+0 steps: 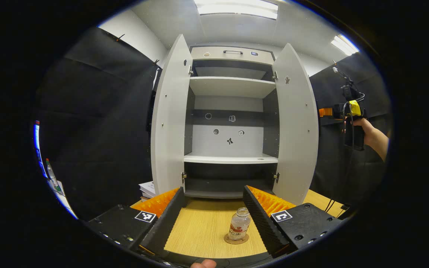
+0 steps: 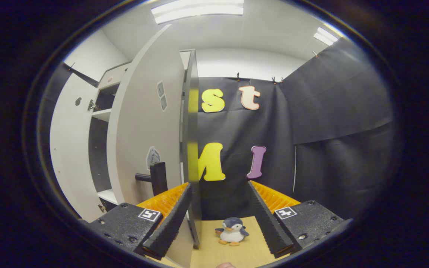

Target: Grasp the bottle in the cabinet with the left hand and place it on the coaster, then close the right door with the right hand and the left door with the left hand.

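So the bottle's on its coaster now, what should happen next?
Probably swing the right gripper against the right door and push it shut: the bottle already stands on the coaster, both doors hang open, and that gripper's open jaws sit at the door's edge.

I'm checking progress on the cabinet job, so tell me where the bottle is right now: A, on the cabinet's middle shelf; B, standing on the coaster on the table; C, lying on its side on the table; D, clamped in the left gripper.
B: in the left gripper view the bottle stands upright on the coaster, between the open fingers of the left gripper, which do not touch it.
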Tool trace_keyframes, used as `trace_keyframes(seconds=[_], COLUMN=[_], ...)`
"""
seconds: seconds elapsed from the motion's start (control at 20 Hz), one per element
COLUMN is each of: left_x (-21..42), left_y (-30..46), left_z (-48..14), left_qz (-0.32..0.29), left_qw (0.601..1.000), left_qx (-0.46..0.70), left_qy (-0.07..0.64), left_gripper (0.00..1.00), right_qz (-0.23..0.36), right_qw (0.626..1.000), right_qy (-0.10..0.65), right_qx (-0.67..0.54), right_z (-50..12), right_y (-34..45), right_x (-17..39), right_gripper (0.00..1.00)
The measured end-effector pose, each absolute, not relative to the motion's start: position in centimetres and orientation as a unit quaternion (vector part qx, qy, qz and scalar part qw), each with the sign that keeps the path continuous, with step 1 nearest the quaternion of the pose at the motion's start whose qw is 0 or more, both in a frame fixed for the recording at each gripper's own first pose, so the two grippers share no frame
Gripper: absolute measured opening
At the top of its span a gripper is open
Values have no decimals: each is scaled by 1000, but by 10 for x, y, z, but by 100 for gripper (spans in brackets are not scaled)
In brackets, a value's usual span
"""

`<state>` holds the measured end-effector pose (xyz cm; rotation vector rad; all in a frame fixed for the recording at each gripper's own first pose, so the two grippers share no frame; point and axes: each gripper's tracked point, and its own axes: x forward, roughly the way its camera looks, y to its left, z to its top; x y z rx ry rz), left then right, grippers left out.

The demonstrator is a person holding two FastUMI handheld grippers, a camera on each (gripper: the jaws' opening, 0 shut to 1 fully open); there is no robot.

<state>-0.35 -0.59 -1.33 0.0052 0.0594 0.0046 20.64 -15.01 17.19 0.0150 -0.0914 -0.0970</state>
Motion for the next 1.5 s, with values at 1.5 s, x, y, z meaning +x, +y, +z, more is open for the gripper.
trace_keyframes(seconds=[1.5], left_x=[-7], left_y=[77], left_z=[-5], left_qz=[74], left_qw=[997], left_qx=[16], left_qy=[14], left_gripper=[96], right_qz=[45], right_qw=[997], right_qy=[-70], right_qx=[5], right_z=[123], right_y=[-13], right_x=[105], right_gripper=[97])
